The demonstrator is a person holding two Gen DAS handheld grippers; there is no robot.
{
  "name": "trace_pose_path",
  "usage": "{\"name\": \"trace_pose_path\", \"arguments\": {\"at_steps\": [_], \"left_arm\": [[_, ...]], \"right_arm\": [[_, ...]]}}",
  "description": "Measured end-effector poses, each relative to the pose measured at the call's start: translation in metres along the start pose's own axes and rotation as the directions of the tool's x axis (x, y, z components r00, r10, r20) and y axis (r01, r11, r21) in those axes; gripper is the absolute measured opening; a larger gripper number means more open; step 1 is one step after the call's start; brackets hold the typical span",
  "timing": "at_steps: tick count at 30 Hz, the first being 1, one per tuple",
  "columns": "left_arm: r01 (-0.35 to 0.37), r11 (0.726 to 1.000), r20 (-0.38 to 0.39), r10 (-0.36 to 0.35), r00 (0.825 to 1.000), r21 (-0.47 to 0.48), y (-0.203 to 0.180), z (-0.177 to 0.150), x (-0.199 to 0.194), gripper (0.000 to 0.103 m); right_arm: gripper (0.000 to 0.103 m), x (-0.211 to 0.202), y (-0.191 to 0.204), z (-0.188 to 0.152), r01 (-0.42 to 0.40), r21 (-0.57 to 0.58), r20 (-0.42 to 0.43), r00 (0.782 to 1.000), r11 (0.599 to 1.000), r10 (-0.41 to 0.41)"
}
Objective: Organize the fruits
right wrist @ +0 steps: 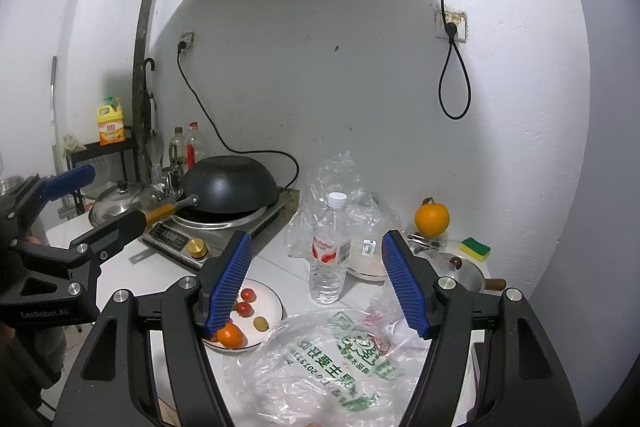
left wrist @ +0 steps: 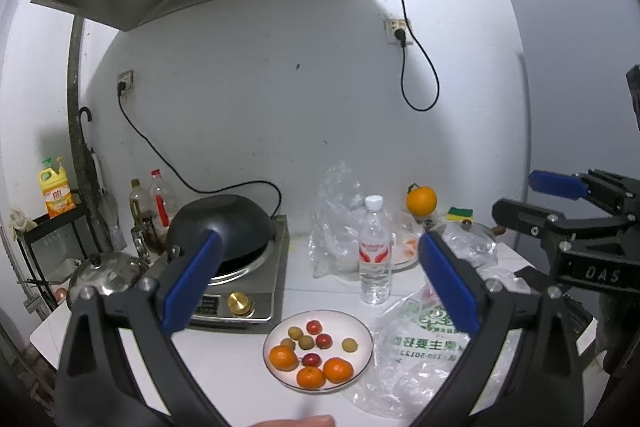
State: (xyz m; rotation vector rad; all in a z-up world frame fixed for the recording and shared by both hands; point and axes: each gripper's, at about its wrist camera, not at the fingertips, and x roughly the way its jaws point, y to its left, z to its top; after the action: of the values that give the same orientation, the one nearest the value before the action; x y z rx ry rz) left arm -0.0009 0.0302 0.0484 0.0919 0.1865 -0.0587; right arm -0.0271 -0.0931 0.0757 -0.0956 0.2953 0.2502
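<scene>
A white plate (left wrist: 356, 327) on the white counter holds three tangerines (left wrist: 338, 369), several small red fruits (left wrist: 314, 326) and several small brown-green fruits (left wrist: 349, 344). My left gripper (left wrist: 320, 279) is open and empty, held above and behind the plate. My right gripper (right wrist: 316, 283) is open and empty above a printed plastic bag (right wrist: 340, 359); the plate (right wrist: 272, 301) shows left of it, partly hidden by the left finger. A single orange (left wrist: 421, 200) sits at the back right, also in the right wrist view (right wrist: 431, 219).
A water bottle (left wrist: 374, 251) stands behind the plate. An upturned black wok (left wrist: 224, 223) sits on an induction cooker (left wrist: 256, 291) at left. Crumpled clear bags (left wrist: 336, 223), a pot lid (left wrist: 104, 271), a small pan (right wrist: 468, 273), a sponge (right wrist: 474, 248).
</scene>
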Motion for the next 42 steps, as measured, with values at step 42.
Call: {"name": "trace_pose_path", "arguments": {"at_steps": [42], "left_arm": [[-0.002, 1.000, 0.001, 0.002, 1.000, -0.004, -0.007, -0.003, 0.012, 0.099]], "right_arm": [[0.071, 0.007, -0.006, -0.008, -0.002, 0.015, -0.011, 1.000, 1.000, 0.002]]}}
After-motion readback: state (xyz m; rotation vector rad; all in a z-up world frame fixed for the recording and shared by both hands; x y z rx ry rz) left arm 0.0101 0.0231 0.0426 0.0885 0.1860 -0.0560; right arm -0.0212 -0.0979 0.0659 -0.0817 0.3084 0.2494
